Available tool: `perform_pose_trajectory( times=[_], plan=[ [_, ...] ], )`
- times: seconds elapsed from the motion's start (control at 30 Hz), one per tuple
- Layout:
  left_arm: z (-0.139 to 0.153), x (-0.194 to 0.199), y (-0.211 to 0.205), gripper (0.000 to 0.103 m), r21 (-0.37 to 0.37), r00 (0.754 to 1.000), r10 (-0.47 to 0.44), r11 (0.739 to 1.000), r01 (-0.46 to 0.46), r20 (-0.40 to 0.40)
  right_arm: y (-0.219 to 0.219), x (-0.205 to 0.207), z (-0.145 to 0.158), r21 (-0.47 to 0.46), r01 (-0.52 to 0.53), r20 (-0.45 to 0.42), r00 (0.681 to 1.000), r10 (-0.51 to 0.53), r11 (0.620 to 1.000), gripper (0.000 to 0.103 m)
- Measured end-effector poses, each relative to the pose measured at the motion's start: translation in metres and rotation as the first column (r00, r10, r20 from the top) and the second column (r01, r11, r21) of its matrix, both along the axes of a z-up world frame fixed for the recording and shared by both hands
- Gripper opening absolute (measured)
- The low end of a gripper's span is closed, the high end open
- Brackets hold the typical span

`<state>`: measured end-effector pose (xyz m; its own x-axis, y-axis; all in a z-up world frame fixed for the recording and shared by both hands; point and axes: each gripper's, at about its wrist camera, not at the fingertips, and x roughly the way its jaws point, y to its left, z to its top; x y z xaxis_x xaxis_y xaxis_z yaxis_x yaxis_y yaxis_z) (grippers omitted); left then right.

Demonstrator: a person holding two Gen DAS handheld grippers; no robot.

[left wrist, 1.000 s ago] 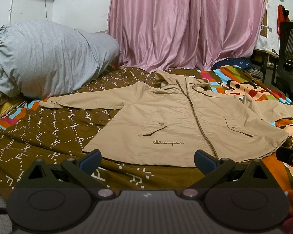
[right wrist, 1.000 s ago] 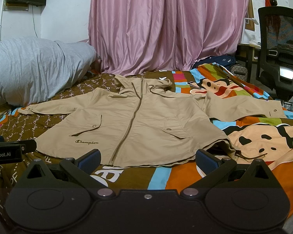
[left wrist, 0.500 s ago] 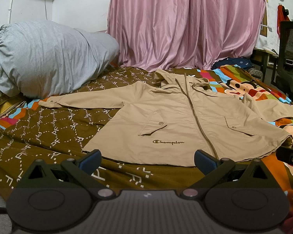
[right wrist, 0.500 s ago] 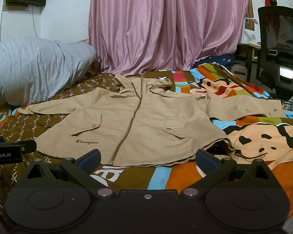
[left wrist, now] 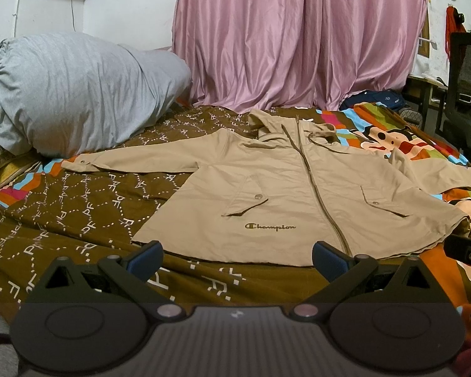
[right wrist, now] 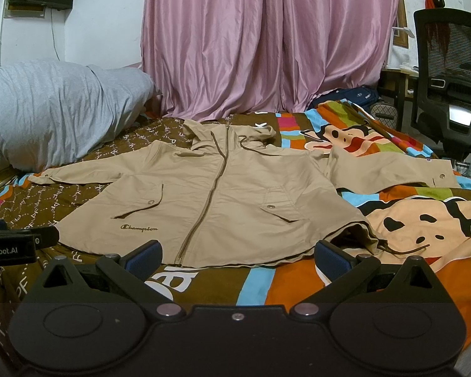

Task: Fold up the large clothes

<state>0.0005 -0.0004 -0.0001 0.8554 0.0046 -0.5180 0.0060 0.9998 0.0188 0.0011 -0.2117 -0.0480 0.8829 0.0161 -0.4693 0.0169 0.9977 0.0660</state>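
Observation:
A tan hooded zip jacket [left wrist: 285, 194] lies flat and face up on the bed, sleeves spread to both sides, hood at the far end; it also shows in the right wrist view [right wrist: 223, 201]. My left gripper [left wrist: 237, 259] is open and empty, just short of the jacket's near hem, left of the zipper. My right gripper [right wrist: 238, 257] is open and empty, just short of the hem, right of the zipper. The left gripper's body [right wrist: 12, 245] shows at the left edge of the right wrist view.
The bed has a brown and cartoon-print cover [left wrist: 78, 213]. A large grey bundle [left wrist: 72, 91] lies at the far left. A pink curtain [left wrist: 298, 37] hangs behind. A black office chair [right wrist: 452, 69] stands at the right beside the bed.

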Motion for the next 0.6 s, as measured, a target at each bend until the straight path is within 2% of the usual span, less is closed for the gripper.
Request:
perform_pose_trajectory(
  times=[0.2, 0.37, 0.47, 0.6],
  plan=[
    [0.006, 0.016, -0.009, 0.103, 0.043, 1.0, -0.012, 0.999, 0.013, -0.026, -0.007, 0.006, 0.001, 0.016, -0.015, -0.006, 1.0, 0.015, 1.0, 0.102],
    [0.014, 0.038, -0.026, 0.103, 0.068, 0.999, -0.044, 0.997, 0.045, -0.004, -0.034, 0.025, 0.01, 0.094, -0.035, 0.022, 0.999, 0.033, 0.995, 0.102],
    [0.018, 0.055, -0.04, 0.103, 0.074, 0.998, -0.062, 0.995, 0.063, -0.01, -0.064, 0.036, 0.01, 0.123, 0.005, 0.042, 0.999, -0.01, 0.992, 0.103],
    [0.017, 0.083, -0.059, 0.103, 0.069, 0.996, -0.083, 0.994, 0.085, -0.041, -0.1, 0.043, 0.012, 0.109, 0.102, 0.046, 0.993, -0.107, 0.989, 0.103]
  ],
)
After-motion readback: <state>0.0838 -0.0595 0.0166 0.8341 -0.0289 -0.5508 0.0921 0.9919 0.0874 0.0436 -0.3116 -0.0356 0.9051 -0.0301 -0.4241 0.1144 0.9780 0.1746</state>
